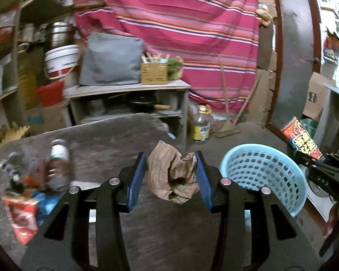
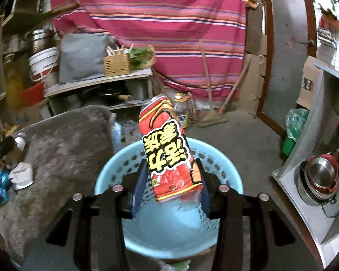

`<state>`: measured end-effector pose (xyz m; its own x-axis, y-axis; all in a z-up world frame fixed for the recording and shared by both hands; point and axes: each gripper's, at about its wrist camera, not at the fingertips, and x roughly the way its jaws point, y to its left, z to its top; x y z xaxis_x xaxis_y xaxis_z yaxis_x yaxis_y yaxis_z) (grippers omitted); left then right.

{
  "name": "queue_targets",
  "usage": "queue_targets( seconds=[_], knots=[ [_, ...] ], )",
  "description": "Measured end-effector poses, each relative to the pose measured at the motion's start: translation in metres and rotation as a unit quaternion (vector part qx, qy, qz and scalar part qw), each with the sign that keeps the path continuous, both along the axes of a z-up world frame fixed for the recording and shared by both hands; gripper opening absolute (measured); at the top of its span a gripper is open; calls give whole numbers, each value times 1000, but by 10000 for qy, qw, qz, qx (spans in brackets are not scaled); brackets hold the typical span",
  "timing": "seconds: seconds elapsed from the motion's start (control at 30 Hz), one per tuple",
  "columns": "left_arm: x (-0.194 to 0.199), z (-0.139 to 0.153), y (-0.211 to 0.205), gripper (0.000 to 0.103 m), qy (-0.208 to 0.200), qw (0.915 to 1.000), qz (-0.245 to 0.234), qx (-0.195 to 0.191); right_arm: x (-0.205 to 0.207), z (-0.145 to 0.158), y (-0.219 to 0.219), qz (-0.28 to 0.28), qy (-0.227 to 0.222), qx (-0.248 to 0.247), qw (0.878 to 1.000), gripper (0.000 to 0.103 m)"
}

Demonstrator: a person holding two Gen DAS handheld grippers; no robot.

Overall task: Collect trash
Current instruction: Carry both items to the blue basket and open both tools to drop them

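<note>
Right claw (image 2: 173,180) grips the red snack wrapper (image 2: 169,151) right over the blue basket (image 2: 106,176), so just release it, while left claw (image 1: 170,171) clamps the crumpled brown paper (image 1: 171,171).

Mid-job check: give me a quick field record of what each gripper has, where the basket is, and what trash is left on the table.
left gripper: shut on crumpled brown paper bag, above the table
right gripper: shut on red snack wrapper, directly over the basket
blue basket: at the table's right edge, looks empty
trash left: bottles, red packet, blue wrapper on the table's left
</note>
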<state>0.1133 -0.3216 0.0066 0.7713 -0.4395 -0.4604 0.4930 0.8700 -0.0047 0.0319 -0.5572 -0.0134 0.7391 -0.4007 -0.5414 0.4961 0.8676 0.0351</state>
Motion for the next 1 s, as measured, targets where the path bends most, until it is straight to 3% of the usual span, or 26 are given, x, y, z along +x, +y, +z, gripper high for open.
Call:
queue_targets(
  seconds=[0.2,0.33,0.57,0.67,0.73,1.0],
  knots=[
    [-2,-11,-64,43,139,9990,-407,100,2,-15,-31,-27,26,268,9996,41],
    [6,-24,-103,43,421,9967,-686,98,3,-27,-42,-136,183,422,9988,41],
    [22,-46,-142,46,942,9901,-1032,135,0,-36,-67,-403,53,821,9958,41],
    [25,-47,-148,60,1032,9885,-1098,150,-3,-42,-73,-440,86,927,9947,41],
    [25,-45,-147,77,982,9892,-1084,117,-3,-45,-75,-430,142,928,9947,41],
    [25,-28,-108,92,768,9942,-745,-65,10,-56,-63,-242,333,955,9946,41]
  ],
)
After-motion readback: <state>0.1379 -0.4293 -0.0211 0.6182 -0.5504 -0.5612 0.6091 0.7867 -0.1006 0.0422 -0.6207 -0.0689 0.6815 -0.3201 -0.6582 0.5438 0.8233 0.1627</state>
